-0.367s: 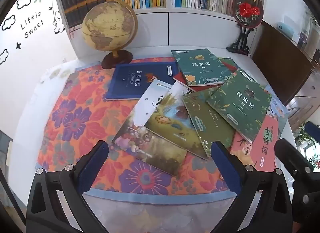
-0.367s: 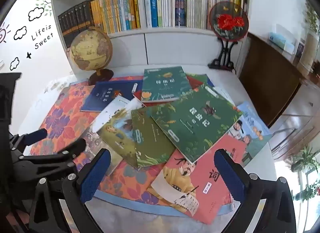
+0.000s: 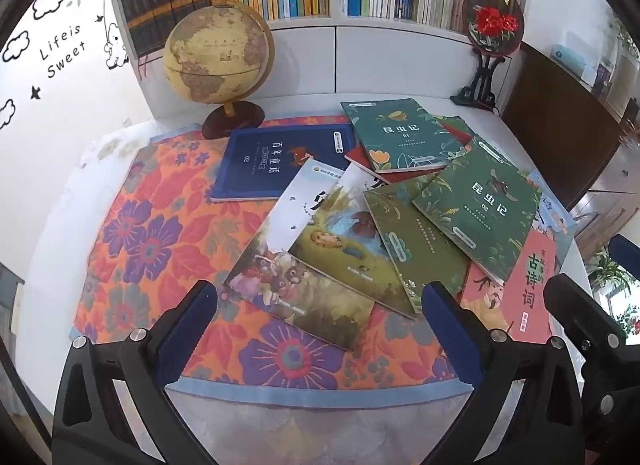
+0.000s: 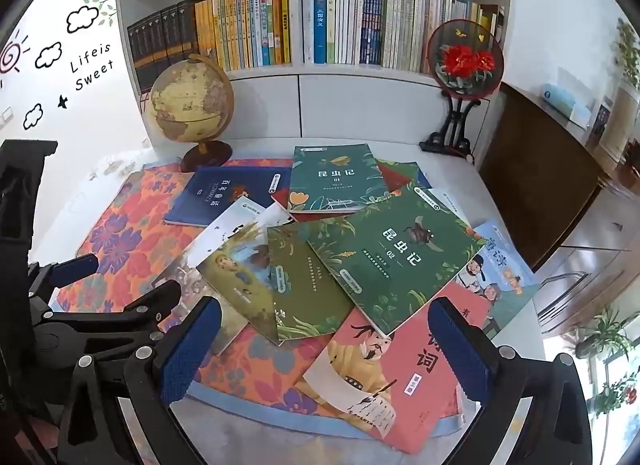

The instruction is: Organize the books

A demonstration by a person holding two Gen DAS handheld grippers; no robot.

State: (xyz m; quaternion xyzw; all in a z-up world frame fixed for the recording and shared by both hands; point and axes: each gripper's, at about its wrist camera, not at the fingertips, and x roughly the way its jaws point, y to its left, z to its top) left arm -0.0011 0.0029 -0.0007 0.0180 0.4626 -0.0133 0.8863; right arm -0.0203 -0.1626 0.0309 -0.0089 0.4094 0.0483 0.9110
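Note:
Several thin books lie in a loose, overlapping heap on a flowered cloth (image 3: 152,233). Among them are a navy book (image 3: 276,163), a green book marked 01 (image 3: 396,135), a green book marked 02 (image 3: 480,205), a rabbit picture book (image 3: 304,293) and a red poetry book (image 4: 404,381). My left gripper (image 3: 320,329) hangs open above the cloth's near edge, with the rabbit book's corner between its blue pads and untouched. My right gripper (image 4: 326,349) is open too, over the red poetry book. Neither holds anything.
A globe (image 3: 218,53) on a wooden foot stands at the back left of the white table (image 3: 52,249). A round embroidered fan on a black stand (image 3: 492,25) is at the back right. Behind them runs a bookshelf (image 4: 296,29) packed with upright books. A dark cabinet (image 4: 532,169) flanks the right.

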